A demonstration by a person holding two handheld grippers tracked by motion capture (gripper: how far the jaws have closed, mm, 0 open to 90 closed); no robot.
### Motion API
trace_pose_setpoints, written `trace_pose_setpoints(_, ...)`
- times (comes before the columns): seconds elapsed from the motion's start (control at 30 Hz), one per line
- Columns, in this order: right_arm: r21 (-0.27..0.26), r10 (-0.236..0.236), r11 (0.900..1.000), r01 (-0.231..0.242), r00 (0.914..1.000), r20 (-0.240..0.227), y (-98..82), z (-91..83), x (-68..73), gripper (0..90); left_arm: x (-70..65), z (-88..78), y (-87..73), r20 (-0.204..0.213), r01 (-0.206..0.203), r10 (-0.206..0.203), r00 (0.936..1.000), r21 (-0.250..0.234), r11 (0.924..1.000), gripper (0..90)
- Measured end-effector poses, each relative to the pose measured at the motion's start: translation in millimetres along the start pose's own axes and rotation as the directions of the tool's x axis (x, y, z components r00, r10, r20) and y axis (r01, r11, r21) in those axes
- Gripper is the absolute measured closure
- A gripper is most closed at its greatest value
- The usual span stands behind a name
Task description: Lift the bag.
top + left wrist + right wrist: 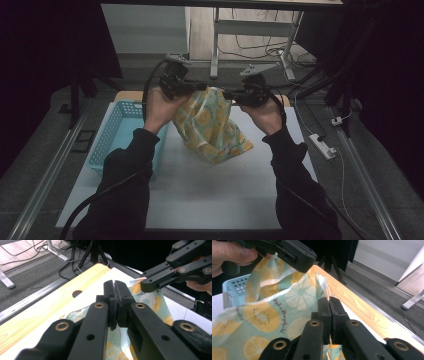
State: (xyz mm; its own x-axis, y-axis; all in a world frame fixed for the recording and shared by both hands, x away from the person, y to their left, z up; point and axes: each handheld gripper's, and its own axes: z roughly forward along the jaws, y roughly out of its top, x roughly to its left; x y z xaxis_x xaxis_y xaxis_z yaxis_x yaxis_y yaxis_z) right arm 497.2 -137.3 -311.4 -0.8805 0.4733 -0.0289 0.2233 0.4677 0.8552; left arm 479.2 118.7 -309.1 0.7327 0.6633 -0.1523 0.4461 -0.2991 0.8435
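Both forearms reach toward the tabletop's (200,200) far edge — left gripper (202,86) and right gripper (227,94) each clamped on the fruit-print cloth's (212,127) top corners, its bottom resting mid-table, beside the blue basket (117,130).

White table (200,195): blue basket (120,135) at left, fruit-print cloth (212,132) resting mid-table.

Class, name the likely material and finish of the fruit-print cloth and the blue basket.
Fruit-print cloth: thin woven fabric, matte, probably cotton; it folds and drapes softly. Blue basket: moulded plastic, smooth, slightly glossy; regular holes pierce its walls.
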Motion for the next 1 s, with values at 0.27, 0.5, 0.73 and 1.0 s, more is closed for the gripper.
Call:
trace_pose_setpoints(0.27,-0.036,0.031,0.999,-0.032,0.9994,-0.017,-7.1,-5.0,-0.3,68.9,-2.4,-8.9,-10.4,0.02,-0.007,0.007,0.9998,0.0,1.0,60.3)
trace_pose_setpoints(0.5,-0.056,0.049,0.997,-0.051,0.9981,-0.036,-15.6,-11.2,4.4,54.3,-14.2,-22.7,-23.5,-0.001,-0.075,0.075,0.9972,-0.009,0.9972,43.3)
trace_pose_setpoints(0.73,-0.052,0.037,0.998,-0.039,0.9988,-0.031,-21.3,-20.6,12.5,43.4,-20.5,-37.3,-42.0,-0.014,-0.079,0.079,0.9968,0.011,0.9968,30.1)
trace_pose_setpoints(1.0,-0.042,0.044,0.998,-0.046,0.9983,-0.037,-35.0,-21.5,19.1,36.8,-17.8,-57.7,-65.1,-0.022,-0.044,0.044,0.9988,0.019,0.9989,15.1)
